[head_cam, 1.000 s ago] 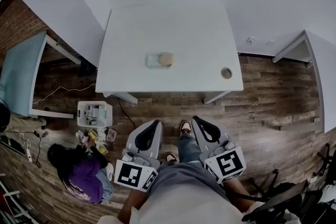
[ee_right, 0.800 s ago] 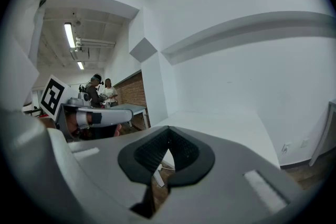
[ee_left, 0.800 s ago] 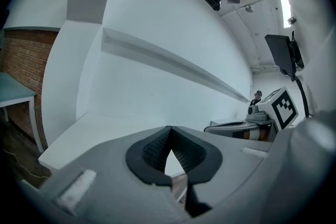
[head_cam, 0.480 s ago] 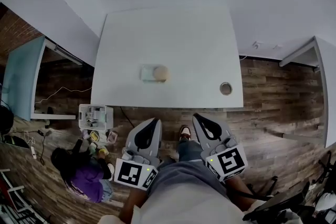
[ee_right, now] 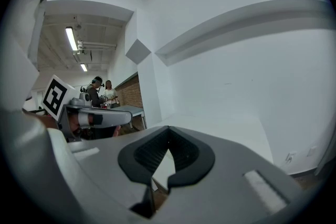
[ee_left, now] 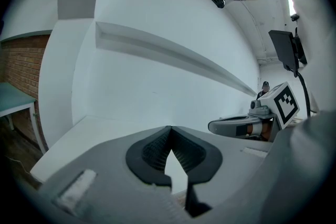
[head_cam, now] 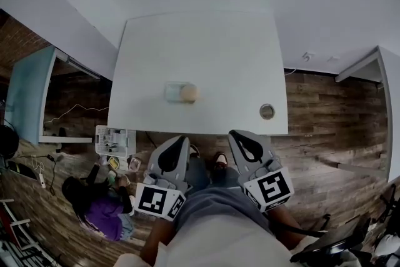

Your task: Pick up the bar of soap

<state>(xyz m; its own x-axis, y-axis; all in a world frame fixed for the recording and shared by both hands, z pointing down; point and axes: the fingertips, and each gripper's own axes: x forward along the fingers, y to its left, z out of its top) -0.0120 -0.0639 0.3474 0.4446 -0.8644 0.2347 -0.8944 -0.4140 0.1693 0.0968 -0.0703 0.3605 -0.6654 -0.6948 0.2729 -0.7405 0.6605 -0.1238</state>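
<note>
A tan, rounded bar of soap (head_cam: 190,92) rests at the right end of a pale dish (head_cam: 172,92), a little left of centre on the white table (head_cam: 200,47) and toward its near edge. Both grippers hang close to my body, short of that near edge and apart from the soap. My left gripper (head_cam: 177,141) is shut with nothing in it, and so is my right gripper (head_cam: 238,136). In the left gripper view the jaws (ee_left: 169,129) meet at the tip. The right gripper view shows the same (ee_right: 168,129). Neither gripper view shows the soap.
A round hole (head_cam: 267,111) sits near the table's front right corner. On the wooden floor at the left are a white crate (head_cam: 113,139) and a seated person in purple (head_cam: 100,212). A teal table (head_cam: 25,94) stands farther left. A dark chair (head_cam: 334,239) is at bottom right.
The table and soap have slid lower in the head view, nearer to the grippers. Both grippers stay shut by my body, now just short of the table's near edge.
</note>
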